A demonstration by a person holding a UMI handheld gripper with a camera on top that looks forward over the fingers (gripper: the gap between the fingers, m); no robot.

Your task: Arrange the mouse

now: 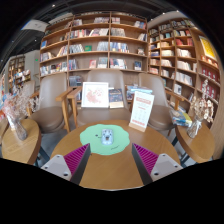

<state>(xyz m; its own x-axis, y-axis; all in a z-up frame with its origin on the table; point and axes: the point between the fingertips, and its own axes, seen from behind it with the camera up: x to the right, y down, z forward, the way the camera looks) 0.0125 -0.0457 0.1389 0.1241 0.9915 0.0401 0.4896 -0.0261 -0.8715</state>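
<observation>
A white mouse (106, 136) lies on a round green mouse mat (104, 138) on a round wooden table (110, 165). My gripper (111, 159) hovers above the table's near side. Its two fingers with magenta pads (76, 158) stand wide apart and hold nothing. The mouse and mat lie just beyond the fingertips, in line with the gap between them.
A standing sign card (141, 108) is at the table's far right edge. A picture board (95, 94) and books lean on a stand behind. Armchairs (52, 100) flank the table. Tall bookshelves (100, 40) fill the back wall.
</observation>
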